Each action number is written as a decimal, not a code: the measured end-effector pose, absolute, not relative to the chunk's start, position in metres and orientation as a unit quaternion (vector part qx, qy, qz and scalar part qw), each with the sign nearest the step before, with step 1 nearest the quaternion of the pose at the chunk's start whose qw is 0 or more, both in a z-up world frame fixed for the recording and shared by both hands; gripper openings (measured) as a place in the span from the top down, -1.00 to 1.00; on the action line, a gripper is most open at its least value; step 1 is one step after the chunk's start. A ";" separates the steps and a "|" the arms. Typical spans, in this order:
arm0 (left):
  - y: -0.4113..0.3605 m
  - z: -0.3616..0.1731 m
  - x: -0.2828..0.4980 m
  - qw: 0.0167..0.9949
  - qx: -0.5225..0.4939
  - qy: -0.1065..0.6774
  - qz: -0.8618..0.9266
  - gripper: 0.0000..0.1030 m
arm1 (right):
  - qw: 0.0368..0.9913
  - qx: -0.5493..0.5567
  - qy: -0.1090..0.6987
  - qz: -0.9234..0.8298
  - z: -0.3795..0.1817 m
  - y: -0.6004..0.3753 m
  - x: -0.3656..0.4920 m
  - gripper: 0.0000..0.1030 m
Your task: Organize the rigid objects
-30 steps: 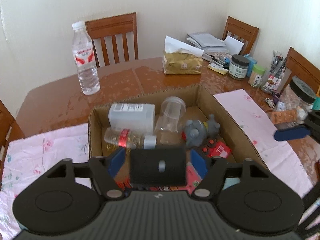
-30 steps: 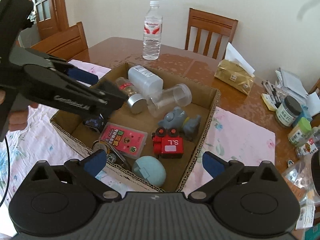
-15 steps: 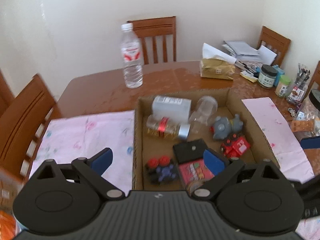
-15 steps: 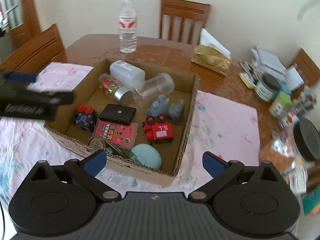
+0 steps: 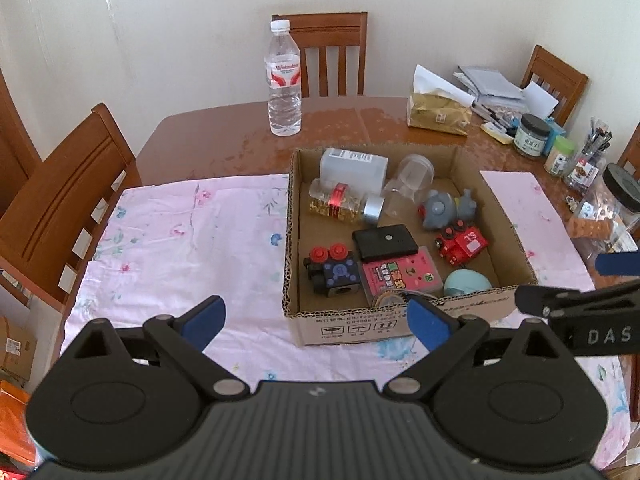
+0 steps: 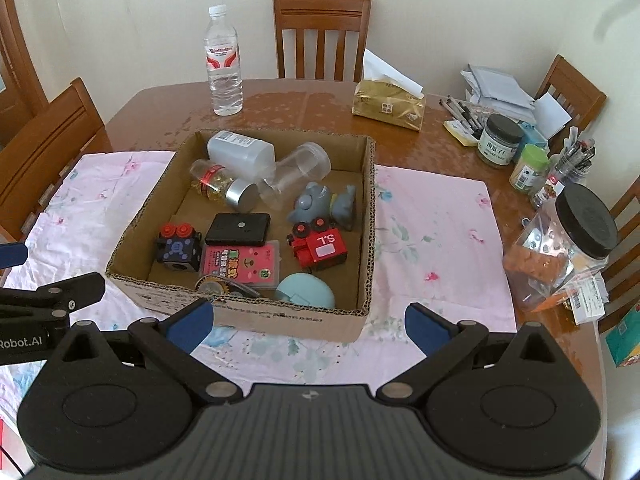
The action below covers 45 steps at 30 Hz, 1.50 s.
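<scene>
A cardboard box (image 5: 400, 322) (image 6: 256, 316) sits on a pink floral cloth and holds several objects: a black flat case (image 5: 385, 242) (image 6: 238, 229), a red toy train (image 5: 462, 243) (image 6: 319, 247), a dark toy block with red knobs (image 5: 331, 270), a pink card pack (image 5: 400, 276), a grey toy (image 5: 444, 209), a teal egg (image 6: 306, 289), a pill bottle (image 5: 344, 203) and clear jars. My left gripper (image 5: 314, 322) is open and empty, in front of the box's near left corner. My right gripper (image 6: 308, 326) is open and empty, in front of the box's near wall.
A water bottle (image 5: 285, 80) stands behind the box. A gold tissue pack (image 6: 388, 106), jars, pens and papers crowd the table's right side. A large snack jar (image 6: 568, 248) stands at right. Wooden chairs surround the table.
My left gripper let go of the black case, which now lies in the box, and pulled back and left. My right gripper also drew back from the box.
</scene>
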<state>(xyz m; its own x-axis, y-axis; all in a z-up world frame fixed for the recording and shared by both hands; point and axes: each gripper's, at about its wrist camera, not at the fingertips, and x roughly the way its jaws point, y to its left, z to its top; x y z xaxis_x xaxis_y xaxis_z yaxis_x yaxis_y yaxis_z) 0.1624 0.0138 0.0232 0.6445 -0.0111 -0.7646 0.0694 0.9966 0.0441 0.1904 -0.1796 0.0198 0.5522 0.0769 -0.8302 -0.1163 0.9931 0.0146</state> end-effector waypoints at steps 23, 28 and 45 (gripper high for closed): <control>0.006 0.028 0.163 0.905 0.042 0.423 -0.025 -0.89 | 0.881 -0.010 0.469 0.055 0.026 -0.182 0.187 -1.00; 0.007 0.029 0.163 0.904 0.044 0.425 -0.023 -0.89 | 0.883 -0.011 0.466 0.055 0.028 -0.181 0.186 -1.00; 0.006 0.032 0.163 0.905 0.045 0.424 -0.018 -0.89 | 0.884 -0.010 0.465 0.051 0.029 -0.182 0.190 -1.00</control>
<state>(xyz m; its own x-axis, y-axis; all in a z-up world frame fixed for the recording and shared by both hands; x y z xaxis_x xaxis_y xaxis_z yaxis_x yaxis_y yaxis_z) 0.1626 0.0061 0.0322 0.6406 0.0053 -0.7678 0.0705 0.9954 0.0656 0.1897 -0.1816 0.0287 0.5620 0.0818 -0.8231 -0.0998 0.9945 0.0306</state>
